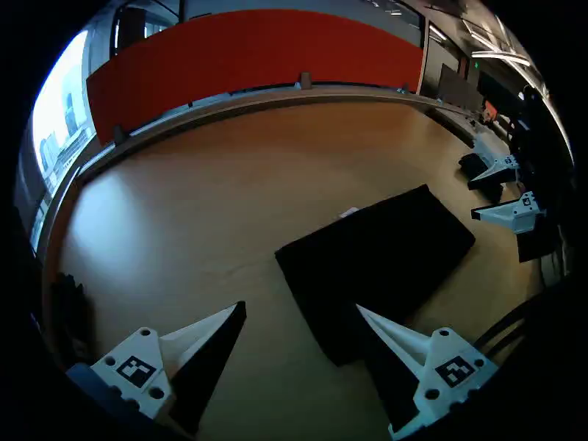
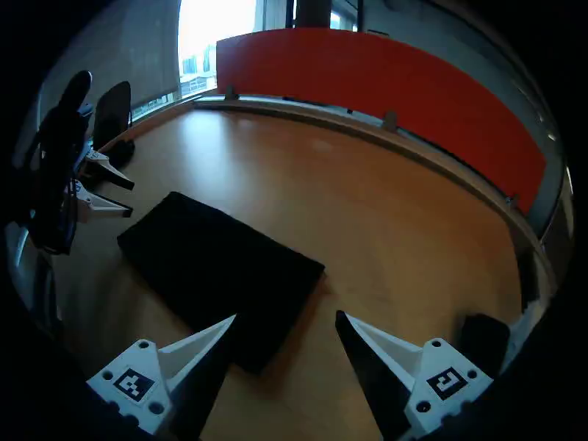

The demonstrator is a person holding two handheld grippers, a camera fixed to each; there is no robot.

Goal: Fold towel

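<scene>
On the wooden tabletop (image 1: 220, 184) lies a black towel (image 1: 375, 264), flat and in a neat rectangle, with a small pale tag (image 1: 349, 213) peeking out at one edge. It sits well in from the table's far edge, where a red partition (image 1: 250, 66) stands.

Seen from the left gripper view, the left gripper (image 1: 300, 309) has its two white fingers spread wide with nothing between them. The towel's near corner shows just ahead of them, closer to one finger than the other. Across the towel, the right gripper (image 1: 472, 198) points in toward the cloth.

Seen from the right gripper view, the right gripper's jaws also stand apart and hold nothing, and the towel's near end reaches up to the gap between its fingers. Bright windows (image 2: 213, 40) show behind the partition.
</scene>
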